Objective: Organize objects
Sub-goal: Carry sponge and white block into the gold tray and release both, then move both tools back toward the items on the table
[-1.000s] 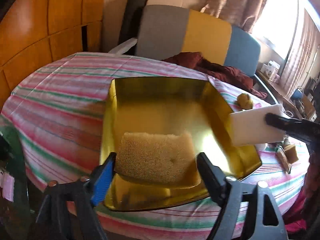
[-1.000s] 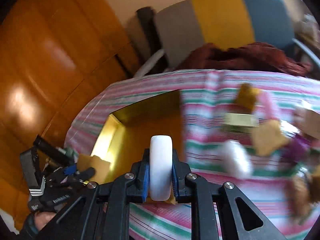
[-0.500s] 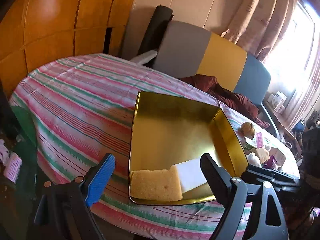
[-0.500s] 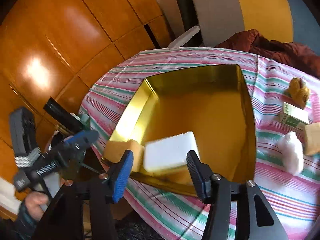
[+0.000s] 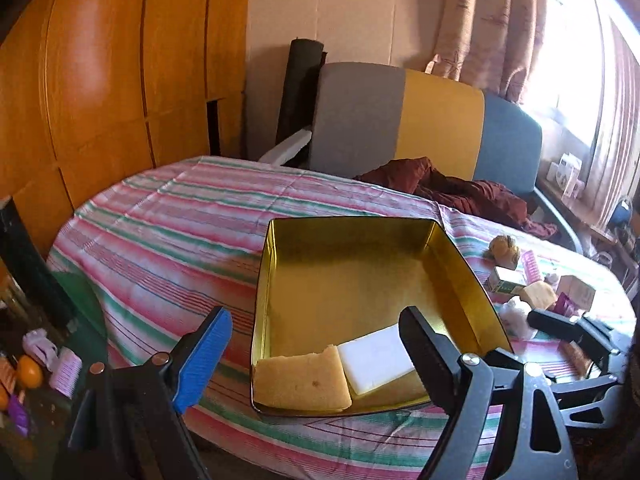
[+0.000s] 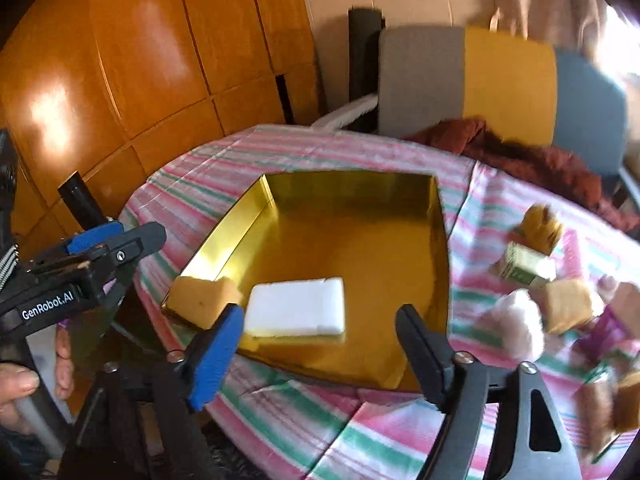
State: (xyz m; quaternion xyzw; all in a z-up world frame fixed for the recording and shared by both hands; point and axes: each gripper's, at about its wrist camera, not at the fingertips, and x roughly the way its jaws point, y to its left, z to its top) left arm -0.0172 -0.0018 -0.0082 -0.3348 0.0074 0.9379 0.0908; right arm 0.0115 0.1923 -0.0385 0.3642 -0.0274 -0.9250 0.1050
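A gold metal tray (image 5: 352, 228) (image 6: 356, 184) sits on the striped tablecloth. In its near corner lie a yellow sponge (image 5: 300, 380) (image 6: 204, 296) and a white foam block (image 5: 376, 356) (image 6: 298, 306), side by side. My left gripper (image 5: 316, 344) is open and empty, held back above the tray's near edge. My right gripper (image 6: 320, 332) is open and empty, just in front of the white block. The right gripper also shows in the left wrist view (image 5: 568, 328).
Several small items lie right of the tray: a brown plush toy (image 6: 542, 224), a green box (image 6: 524, 266), a tan sponge (image 6: 568, 306), a white fluffy ball (image 6: 516, 324). A chair with a dark red cloth (image 5: 448, 188) stands behind the table. Wooden panels are at left.
My right gripper opened and let the white block go into the tray beside the sponge, then drew back. My left gripper pulled back and up from the tray.
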